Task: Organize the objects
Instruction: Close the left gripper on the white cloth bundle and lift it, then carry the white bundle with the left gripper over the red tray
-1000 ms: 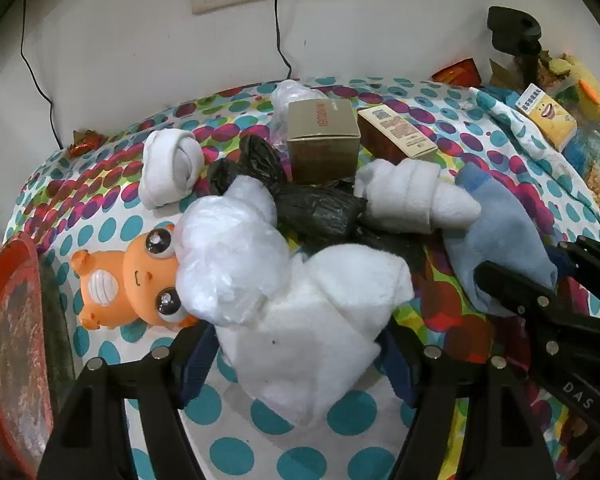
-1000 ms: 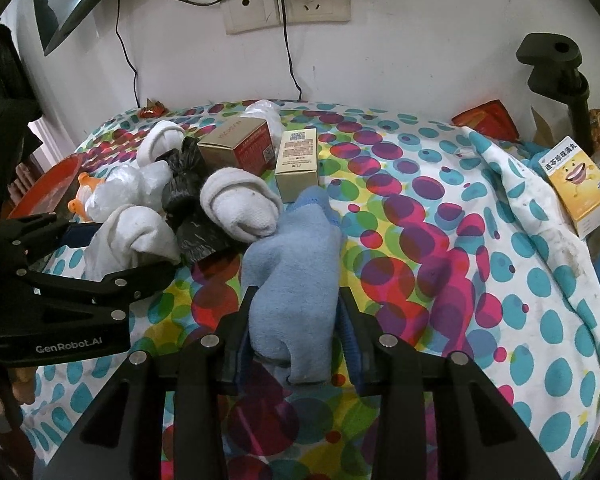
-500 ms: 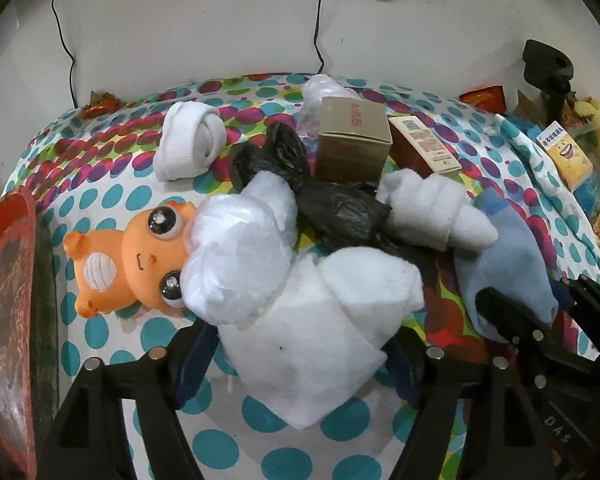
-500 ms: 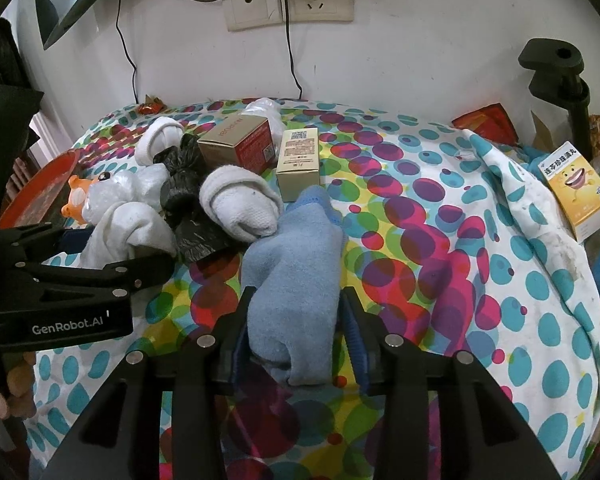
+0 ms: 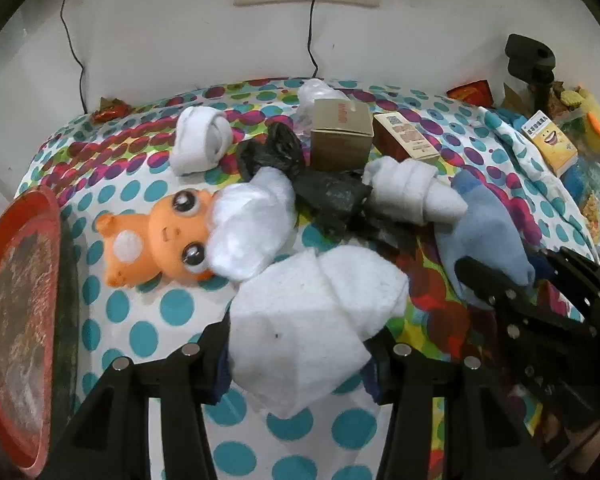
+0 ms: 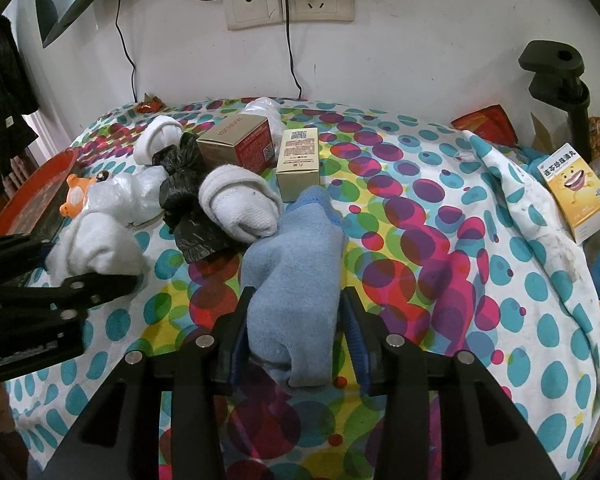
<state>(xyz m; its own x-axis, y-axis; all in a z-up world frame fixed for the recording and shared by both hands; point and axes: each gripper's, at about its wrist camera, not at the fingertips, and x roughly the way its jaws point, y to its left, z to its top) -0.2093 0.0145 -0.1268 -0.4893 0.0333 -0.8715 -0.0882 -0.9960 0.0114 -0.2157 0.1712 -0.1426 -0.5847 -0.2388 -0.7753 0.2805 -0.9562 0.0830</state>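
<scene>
My left gripper (image 5: 296, 354) has just been closing, and its pads now press both sides of the white sock (image 5: 312, 320), which lies on the dotted cloth (image 5: 148, 336) at the near edge of the pile. My right gripper (image 6: 296, 336) is clamped on the blue sock (image 6: 296, 276), just right of the white one, its near end pinched between the blue pads. Left of the white sock lies an orange toy (image 5: 156, 240) with a white plastic bag (image 5: 248, 232) against its head. Beyond them sit a black bag (image 5: 320, 196), a rolled white sock (image 5: 412, 192), another sock ball (image 5: 200, 144) far left, and two cartons (image 5: 340, 140) near the wall. A red tray (image 5: 16, 312) stands at the left edge.
</scene>
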